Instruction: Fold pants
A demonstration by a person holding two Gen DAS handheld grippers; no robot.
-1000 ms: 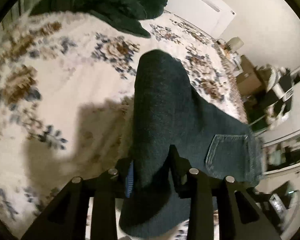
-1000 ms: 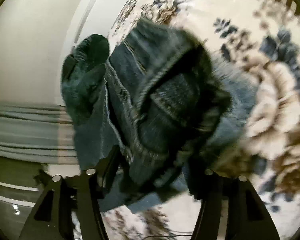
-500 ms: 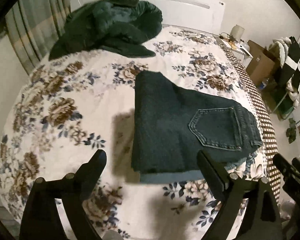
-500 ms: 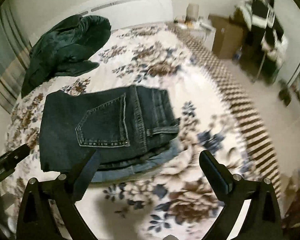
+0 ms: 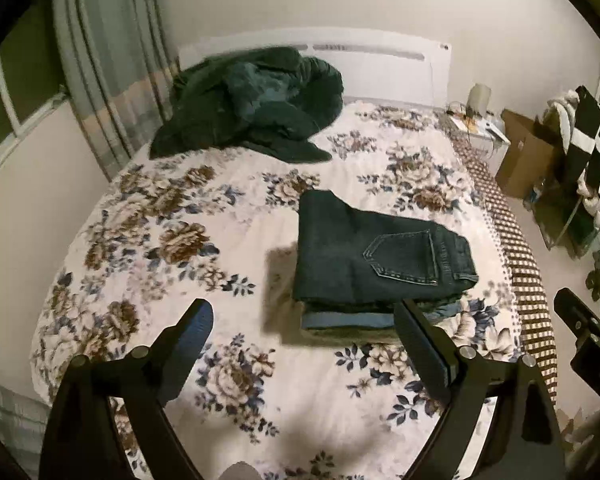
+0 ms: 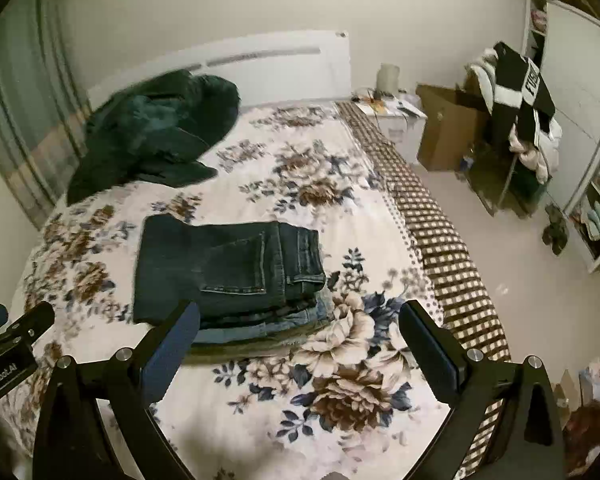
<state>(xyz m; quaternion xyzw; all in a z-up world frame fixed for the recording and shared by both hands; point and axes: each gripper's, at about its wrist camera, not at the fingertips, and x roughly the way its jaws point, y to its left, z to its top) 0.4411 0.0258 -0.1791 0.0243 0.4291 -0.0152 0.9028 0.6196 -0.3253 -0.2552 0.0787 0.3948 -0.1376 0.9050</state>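
Observation:
Dark blue jeans (image 5: 364,258) lie folded flat on top of a small stack of other folded pants on the floral bedspread (image 5: 172,240), back pocket facing up. In the right wrist view the same folded jeans (image 6: 220,264) sit left of centre. My left gripper (image 5: 304,320) hangs open high above the bed, nothing between its fingers. My right gripper (image 6: 300,324) is likewise open and empty, well above the stack. The right gripper's body shows at the left wrist view's right edge.
A dark green jacket (image 5: 256,100) is heaped by the white headboard (image 5: 380,64). Curtains (image 5: 108,68) hang at the left. Right of the bed are a bedside table (image 6: 396,116), a cardboard box (image 6: 448,128) and a clothes-laden rack (image 6: 520,100) on the floor.
Both grippers let go of the jeans, opened wide and rose away from the bed. The jeans now rest folded on the stack.

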